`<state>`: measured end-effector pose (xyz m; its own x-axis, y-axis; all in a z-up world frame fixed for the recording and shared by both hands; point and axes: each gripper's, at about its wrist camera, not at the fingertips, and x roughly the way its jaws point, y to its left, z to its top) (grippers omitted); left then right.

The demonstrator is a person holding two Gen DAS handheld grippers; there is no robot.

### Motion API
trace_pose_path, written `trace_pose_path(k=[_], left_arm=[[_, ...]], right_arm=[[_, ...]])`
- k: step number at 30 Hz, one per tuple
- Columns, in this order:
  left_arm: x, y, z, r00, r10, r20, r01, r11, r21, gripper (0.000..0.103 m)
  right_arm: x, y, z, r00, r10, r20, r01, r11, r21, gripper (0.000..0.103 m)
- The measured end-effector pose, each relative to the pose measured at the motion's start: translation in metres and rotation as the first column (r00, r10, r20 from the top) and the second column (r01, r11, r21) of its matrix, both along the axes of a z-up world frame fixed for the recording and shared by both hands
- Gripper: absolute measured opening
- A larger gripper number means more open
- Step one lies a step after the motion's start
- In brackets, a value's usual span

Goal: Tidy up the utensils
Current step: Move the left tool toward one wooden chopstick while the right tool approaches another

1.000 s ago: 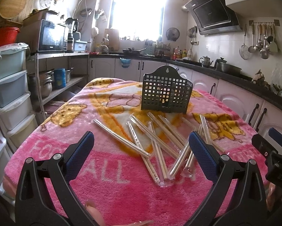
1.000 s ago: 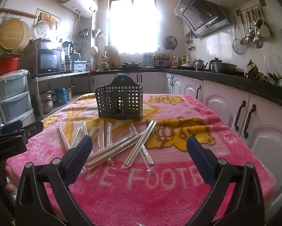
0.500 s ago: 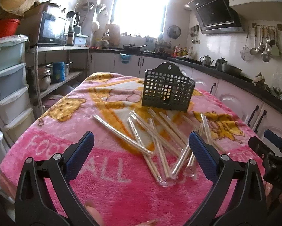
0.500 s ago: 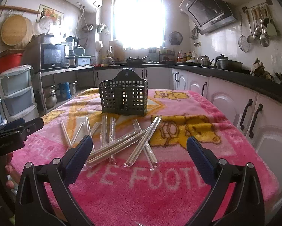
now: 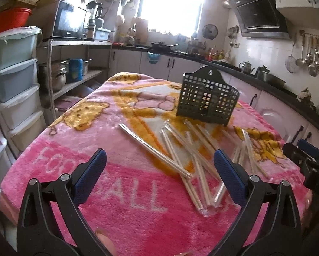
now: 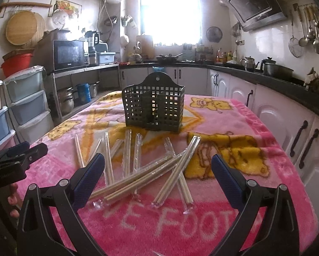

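Observation:
Several pairs of plastic-wrapped wooden chopsticks [image 5: 187, 155] lie scattered on a pink blanket-covered table [image 5: 125, 194]; they also show in the right wrist view [image 6: 142, 170]. A dark mesh utensil basket [image 5: 206, 100] stands upright behind them, seen too in the right wrist view [image 6: 154, 106]. My left gripper [image 5: 159, 170] is open and empty above the table's near left. My right gripper [image 6: 158, 172] is open and empty, hovering over the chopsticks' near ends. Each gripper shows at the edge of the other's view.
Stacked plastic drawers [image 5: 14, 81] and a metal shelf with pots [image 5: 70, 72] stand left of the table. White cabinets and a dark counter [image 6: 287, 98] run along the right. Hanging ladles [image 6: 308, 34] are on the right wall.
Both grippers have moved forward and tilted down toward the table. The chopsticks and basket have not moved. Both grippers stay open.

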<state>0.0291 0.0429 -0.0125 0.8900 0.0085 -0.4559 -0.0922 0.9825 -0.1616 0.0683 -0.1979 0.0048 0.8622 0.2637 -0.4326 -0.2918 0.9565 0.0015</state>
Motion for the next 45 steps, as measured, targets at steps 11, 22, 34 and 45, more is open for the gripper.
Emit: trace_pose_path(k=[11, 22, 34, 45], left_arm=[[0.037, 0.026, 0.001, 0.996, 0.030, -0.090, -0.033, 0.999, -0.033, 0.092], [0.087, 0.052, -0.017, 0.972, 0.038, -0.232, -0.064, 0.992, -0.105, 0.092], [0.135, 0.077, -0.035, 0.938, 0.019, -0.346, -0.094, 0.975, -0.202, 0.075], [0.162, 0.081, -0.049, 0.911, 0.001, -0.412, -0.112, 0.963, -0.246, 0.058]], right_arm=[[0.043, 0.024, -0.001, 0.991, 0.093, -0.093, -0.092, 0.996, 0.009, 0.097], [0.103, 0.044, -0.001, 0.971, 0.152, -0.182, -0.153, 0.988, 0.011, 0.078], [0.175, 0.057, -0.031, 0.919, 0.164, -0.358, -0.171, 0.985, 0.014, 0.043], [0.205, 0.077, -0.054, 0.885, 0.168, -0.434, -0.209, 0.977, -0.047, 0.028]])
